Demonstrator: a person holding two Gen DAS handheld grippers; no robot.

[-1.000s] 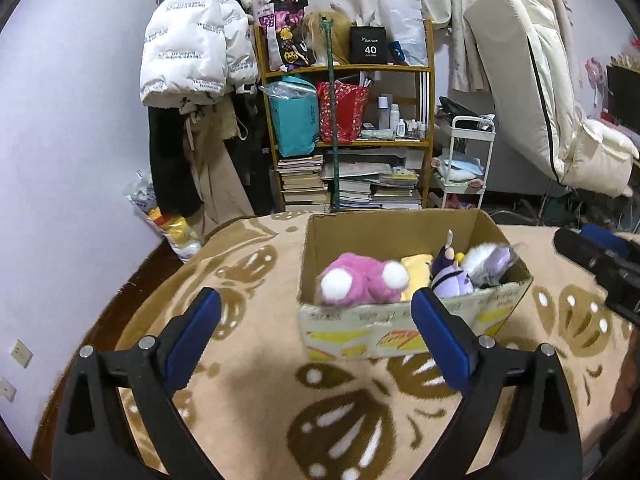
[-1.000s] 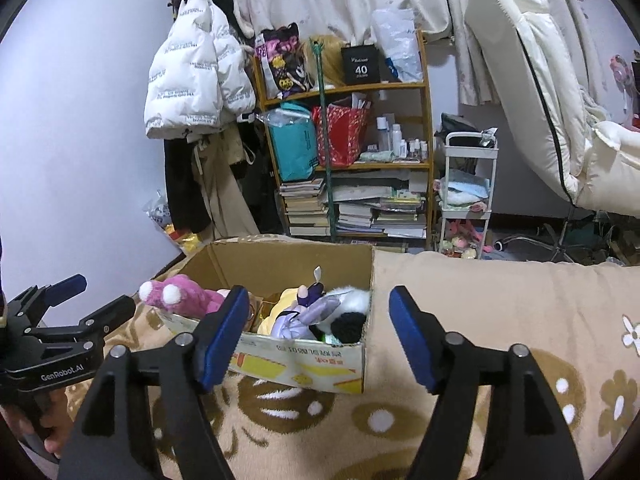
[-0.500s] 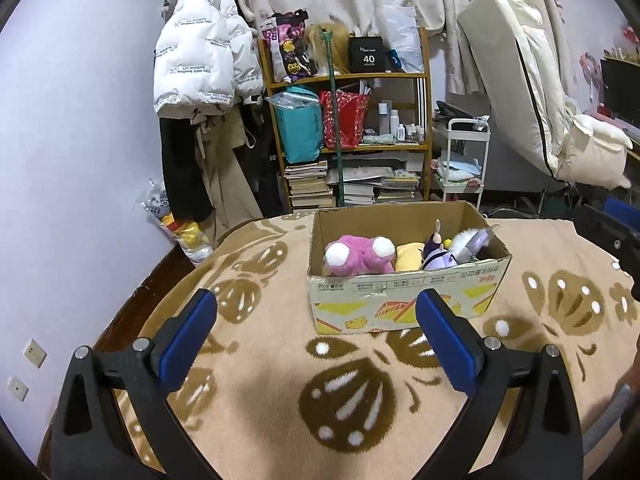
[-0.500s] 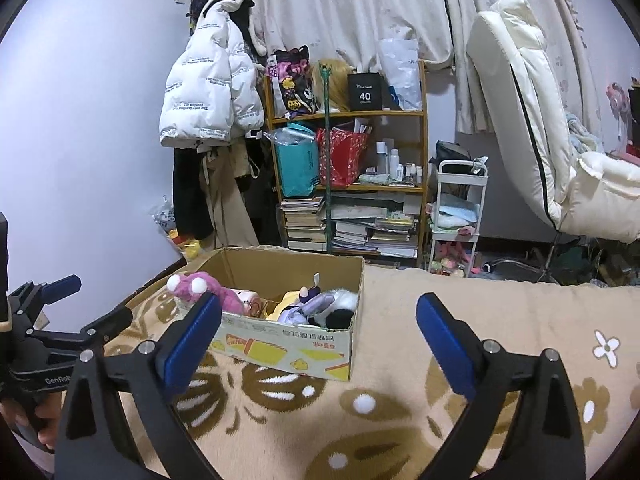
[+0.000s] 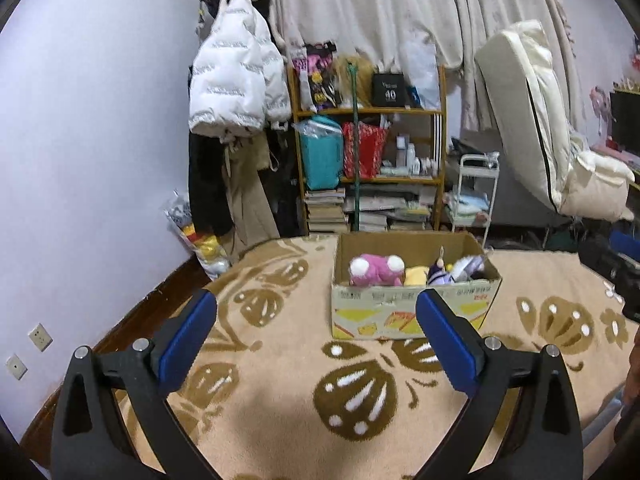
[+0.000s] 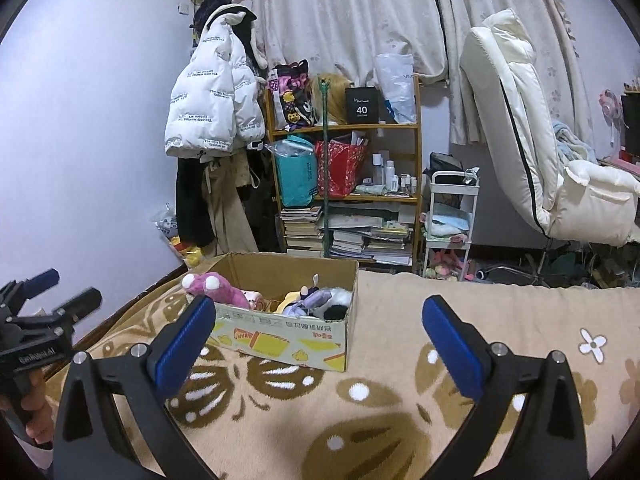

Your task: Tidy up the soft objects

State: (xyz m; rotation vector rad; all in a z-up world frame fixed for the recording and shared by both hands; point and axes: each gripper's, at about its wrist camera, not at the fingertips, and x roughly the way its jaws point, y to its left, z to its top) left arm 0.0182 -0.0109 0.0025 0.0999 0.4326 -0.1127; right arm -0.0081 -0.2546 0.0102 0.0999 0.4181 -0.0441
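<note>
A cardboard box stands on the beige patterned blanket. In it lie a pink plush, a yellow plush and a purple-white plush. The box also shows in the right wrist view, with the pink plush at its left end. My left gripper is open and empty, well back from the box. My right gripper is open and empty, also back from the box. The left gripper shows at the left edge of the right wrist view.
A wooden shelf with books and bags stands behind the box. A white jacket hangs at the left. A small white cart and a cream recliner are at the right. The blanket's left edge drops off near the wall.
Both grippers have pulled back and up from the box, which now looks smaller and farther. Both stay open and empty.
</note>
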